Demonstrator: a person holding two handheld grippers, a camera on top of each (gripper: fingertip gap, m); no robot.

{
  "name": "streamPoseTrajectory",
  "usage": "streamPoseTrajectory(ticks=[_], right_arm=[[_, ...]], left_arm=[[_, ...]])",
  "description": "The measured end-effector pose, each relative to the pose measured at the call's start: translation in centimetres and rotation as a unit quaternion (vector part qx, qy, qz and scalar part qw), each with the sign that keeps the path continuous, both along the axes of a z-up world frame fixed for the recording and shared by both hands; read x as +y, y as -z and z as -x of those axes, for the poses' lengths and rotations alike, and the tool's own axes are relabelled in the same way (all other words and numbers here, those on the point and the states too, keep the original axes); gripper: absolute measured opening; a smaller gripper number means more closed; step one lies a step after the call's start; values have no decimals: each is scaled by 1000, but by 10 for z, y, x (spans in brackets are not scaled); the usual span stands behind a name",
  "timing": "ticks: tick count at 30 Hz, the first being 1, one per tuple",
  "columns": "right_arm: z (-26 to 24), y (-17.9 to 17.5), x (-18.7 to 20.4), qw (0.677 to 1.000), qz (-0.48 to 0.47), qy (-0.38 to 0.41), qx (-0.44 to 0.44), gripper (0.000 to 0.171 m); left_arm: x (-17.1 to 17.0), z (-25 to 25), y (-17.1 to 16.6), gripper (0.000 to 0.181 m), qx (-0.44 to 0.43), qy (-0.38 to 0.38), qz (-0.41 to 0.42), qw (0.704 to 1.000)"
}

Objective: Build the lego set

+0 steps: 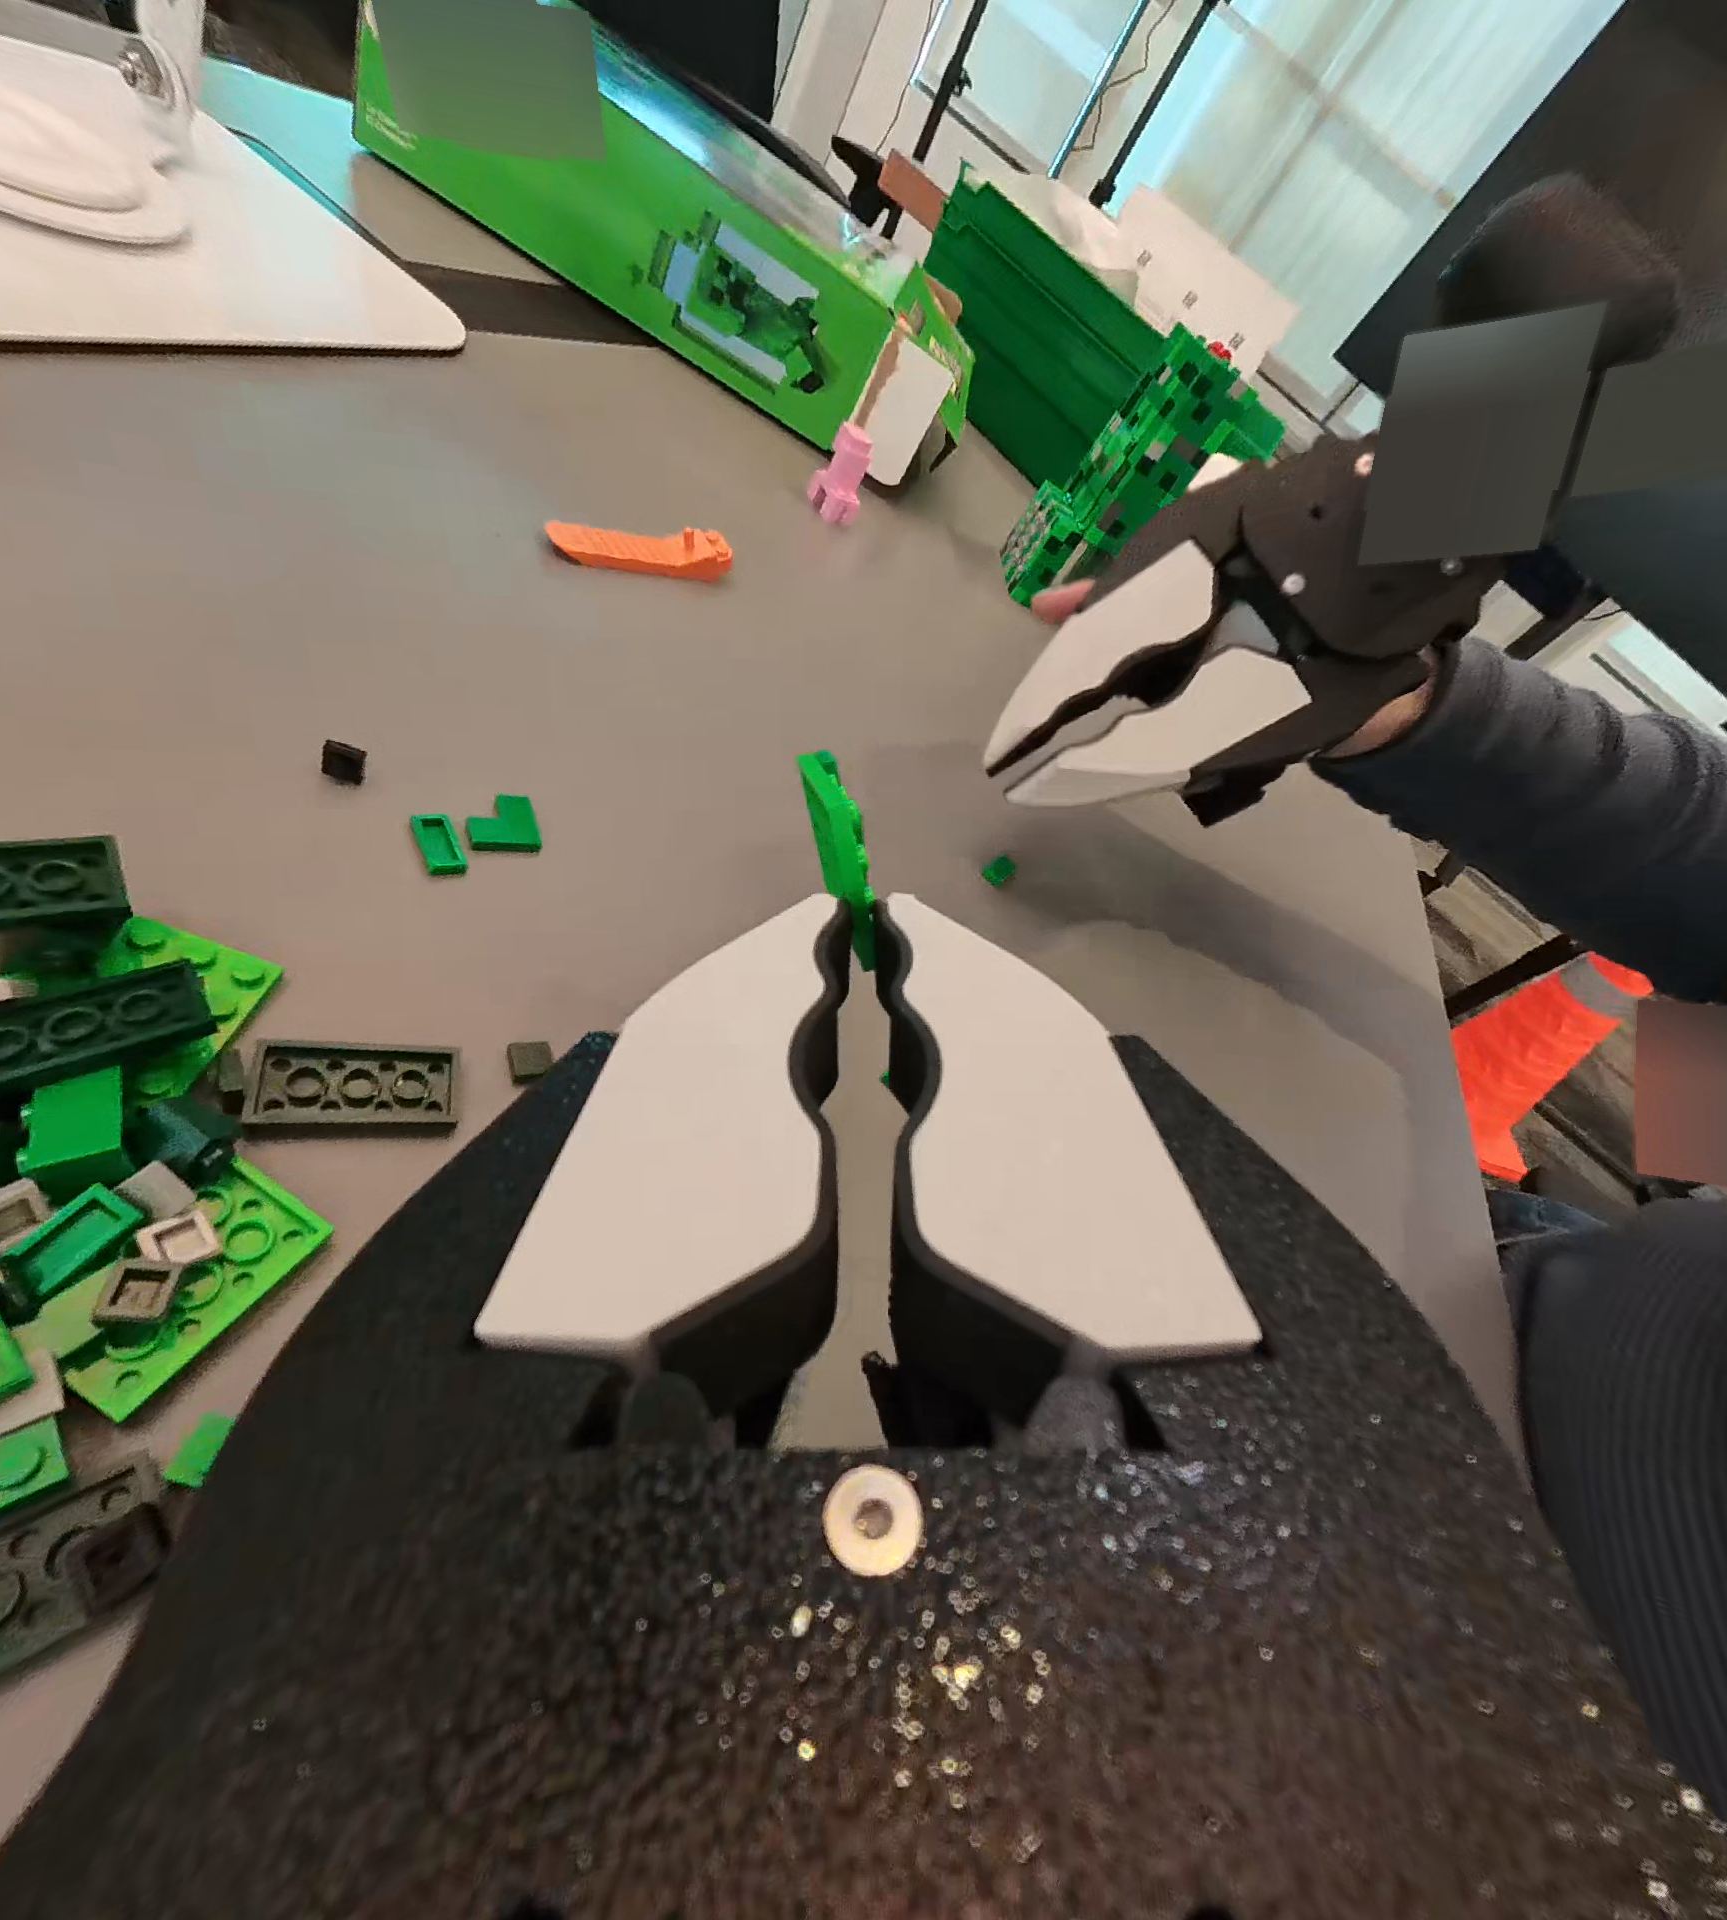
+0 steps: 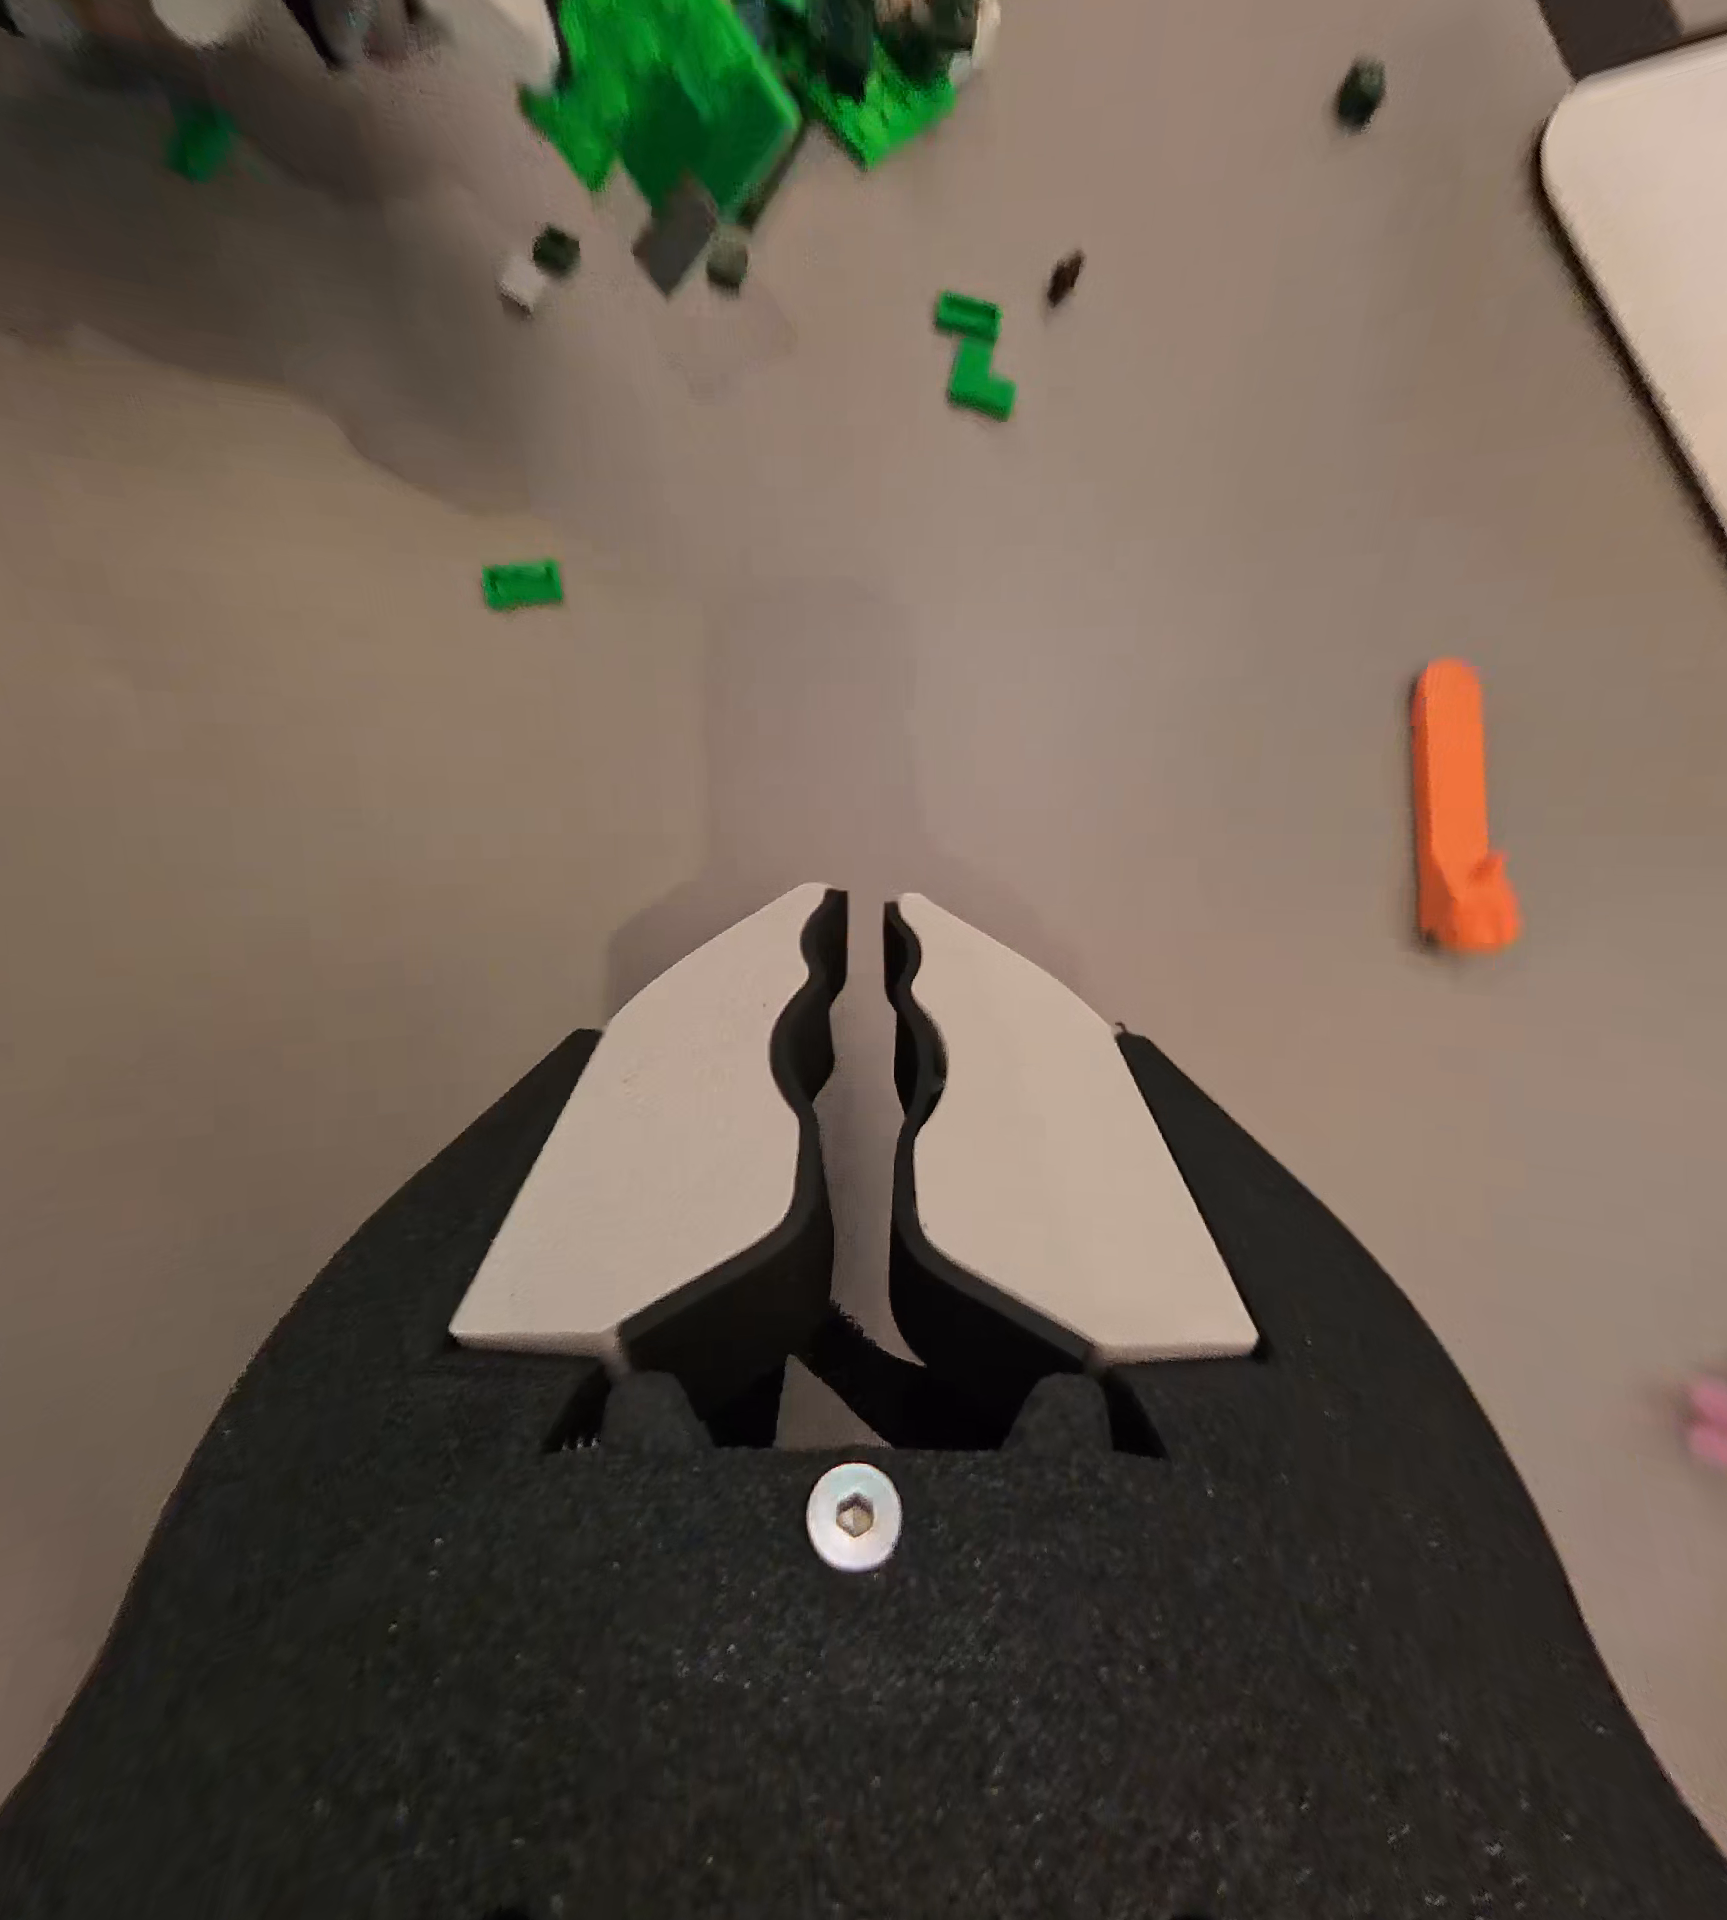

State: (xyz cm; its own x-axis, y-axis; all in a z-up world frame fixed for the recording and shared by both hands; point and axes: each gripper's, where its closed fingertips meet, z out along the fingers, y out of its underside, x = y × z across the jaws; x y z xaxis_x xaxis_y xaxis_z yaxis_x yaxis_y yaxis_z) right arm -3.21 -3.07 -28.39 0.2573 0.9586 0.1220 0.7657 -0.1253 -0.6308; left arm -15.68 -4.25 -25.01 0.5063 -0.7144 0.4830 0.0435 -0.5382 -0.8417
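Note:
My left gripper (image 1: 864,909) is shut on a thin bright green plate (image 1: 833,831), which stands upright out of its tips above the grey table (image 1: 215,582). My right gripper (image 1: 999,764) hovers to the upper right of that plate with its jaws close together and nothing between them. In its own view the right gripper (image 2: 866,896) is over bare table. A partly built green model (image 1: 1139,457) stands at the far right behind it. A pile of loose green, dark green and grey bricks (image 1: 59,1143) lies at the left; it also shows blurred in the right wrist view (image 2: 713,104).
An orange brick separator (image 1: 641,551) (image 2: 1456,810), a pink piece (image 1: 838,478) and small green pieces (image 1: 506,824) (image 2: 521,584) lie scattered. A green set box (image 1: 630,229) lies at the back and a white mat (image 1: 163,260) at the far left. The table edge runs along the right, with an orange cone (image 1: 1524,1049) beyond. The tips of one gripper are about 12 cm away from the tips of the other. From my right tips it is roughly 15 cm to the orange brick separator (image 2: 1456,810); from my left, 20 cm. It turns up in the left wrist view (image 1: 654,549) as well.

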Motion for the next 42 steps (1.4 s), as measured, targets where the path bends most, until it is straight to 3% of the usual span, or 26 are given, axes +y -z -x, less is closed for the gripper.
streamPoseTrajectory(ticks=[9, 18, 23, 27, 42], right_arm=[[-21, 22, -22, 995, 57, -79, 5, 15], [-15, 32, -18, 991, 47, -121, -47, 7], [21, -9, -14, 992, -6, -123, 38, 7], [60, -44, -22, 981, -57, -172, 73, 7], [90, -42, -25, 968, -74, -241, 7, 7]], left_arm=[[-23, -26, -6, 3, -66, 98, 45, 992], [-23, -26, -3, 3, -145, 99, 143, 974], [-23, -30, 3, 3, -183, 88, 211, 956], [-27, -33, 1, 3, -210, 103, 232, 944], [-29, -32, -4, 3, -236, 119, 240, 934]])
